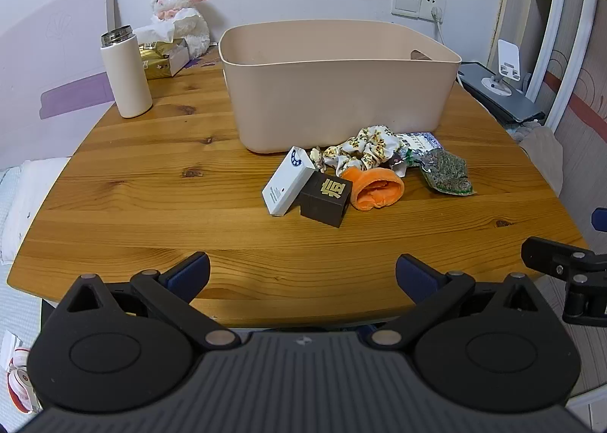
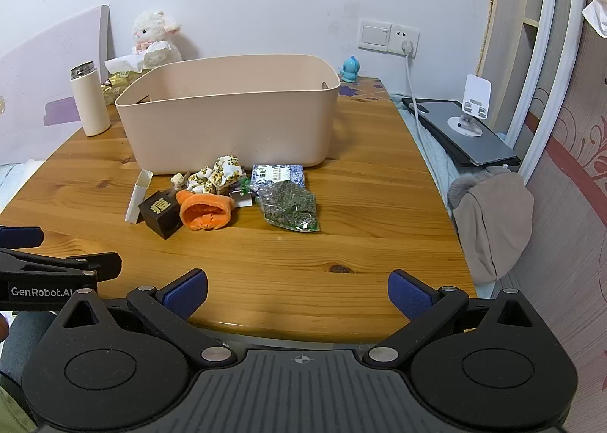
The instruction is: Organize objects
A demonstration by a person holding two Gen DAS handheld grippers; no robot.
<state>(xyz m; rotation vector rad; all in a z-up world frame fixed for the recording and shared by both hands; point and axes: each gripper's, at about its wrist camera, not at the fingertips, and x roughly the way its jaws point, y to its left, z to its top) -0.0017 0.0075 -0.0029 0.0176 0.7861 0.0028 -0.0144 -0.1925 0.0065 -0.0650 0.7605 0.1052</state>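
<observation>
1. Two grippers, left gripper (image 1: 302, 273) and right gripper (image 2: 297, 291), are held wide apart and empty at frame bottom.
2. "GenRobot.AI" is read at lower left of the right wrist view.
3. A gold character is shown on the dark box (image 2: 159, 214), centre-left, before the beige bin (image 2: 227, 122).

Both hand-held grippers hovering side by side, jaws spread.

The left hand-held gripper (image 1: 302, 275) is holding its blue-padded fingers (image 1: 189, 273) wide apart, gripping nothing; the right hand-held gripper (image 2: 297, 292) is doing likewise, level and pointing forward.
</observation>
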